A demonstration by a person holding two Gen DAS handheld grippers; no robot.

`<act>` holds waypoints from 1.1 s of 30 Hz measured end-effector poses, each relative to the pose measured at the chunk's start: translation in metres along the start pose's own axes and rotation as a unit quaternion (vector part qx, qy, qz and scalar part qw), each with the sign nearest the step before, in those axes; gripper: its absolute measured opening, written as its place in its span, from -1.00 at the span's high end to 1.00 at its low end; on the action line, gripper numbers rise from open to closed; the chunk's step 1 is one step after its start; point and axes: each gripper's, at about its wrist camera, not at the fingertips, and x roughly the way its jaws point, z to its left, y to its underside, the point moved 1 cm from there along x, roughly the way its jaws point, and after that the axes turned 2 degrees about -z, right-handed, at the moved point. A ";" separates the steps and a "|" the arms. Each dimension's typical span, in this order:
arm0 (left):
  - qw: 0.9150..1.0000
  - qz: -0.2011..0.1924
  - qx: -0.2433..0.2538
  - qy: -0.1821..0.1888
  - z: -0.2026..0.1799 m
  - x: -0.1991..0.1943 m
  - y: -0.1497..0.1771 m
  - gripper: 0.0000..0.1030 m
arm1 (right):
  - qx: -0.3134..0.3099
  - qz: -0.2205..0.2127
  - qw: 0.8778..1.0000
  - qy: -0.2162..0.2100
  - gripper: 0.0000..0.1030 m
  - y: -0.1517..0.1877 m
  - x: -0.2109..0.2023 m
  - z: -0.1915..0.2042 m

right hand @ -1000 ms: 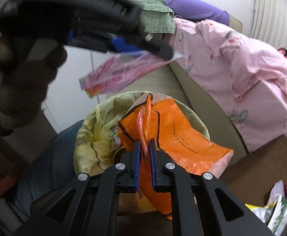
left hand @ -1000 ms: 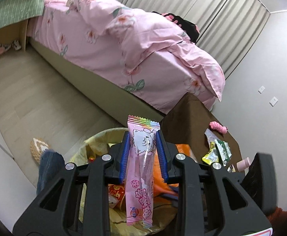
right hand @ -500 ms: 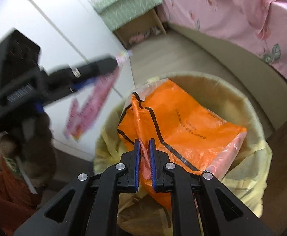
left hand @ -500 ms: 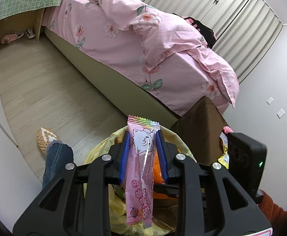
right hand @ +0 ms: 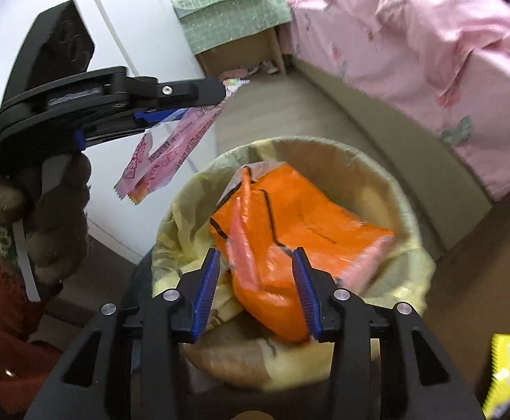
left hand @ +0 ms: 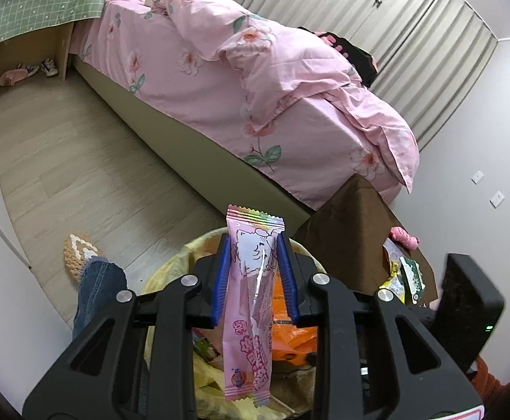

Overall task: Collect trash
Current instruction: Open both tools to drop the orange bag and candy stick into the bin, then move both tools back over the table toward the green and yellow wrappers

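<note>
My left gripper (left hand: 254, 273) is shut on a long pink candy wrapper (left hand: 249, 318) that hangs down above a round bin with a yellow liner (left hand: 171, 273). In the right wrist view the left gripper (right hand: 199, 99) holds the pink wrapper (right hand: 171, 143) to the upper left of the bin (right hand: 412, 273). My right gripper (right hand: 256, 287) is open just above the bin's near rim. An orange plastic bag (right hand: 297, 231) lies in the bin, between and beyond the open jaws.
A brown table (left hand: 346, 231) right of the bin carries green and yellow wrappers (left hand: 403, 276) and a pink item (left hand: 403, 236). A bed with a pink floral cover (left hand: 255, 80) runs behind the bin. A person's leg and slipper (left hand: 80, 252) are left of the bin.
My right gripper has opened and let go of the orange bag, which now lies in the bin. My left gripper still holds the pink wrapper above the bin.
</note>
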 end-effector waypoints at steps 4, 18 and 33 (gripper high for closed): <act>1.000 0.017 0.025 0.005 -0.018 0.016 0.012 0.51 | 0.018 -0.040 0.998 0.039 0.20 0.014 -0.045 -0.017; 0.981 0.125 0.116 -0.093 -0.040 0.087 0.073 0.51 | 0.126 -0.140 0.966 0.177 0.20 0.088 -0.165 -0.089; 0.979 0.139 0.121 -0.089 -0.053 0.067 0.075 0.25 | 0.206 -0.179 0.932 0.237 -0.16 0.171 -0.227 -0.126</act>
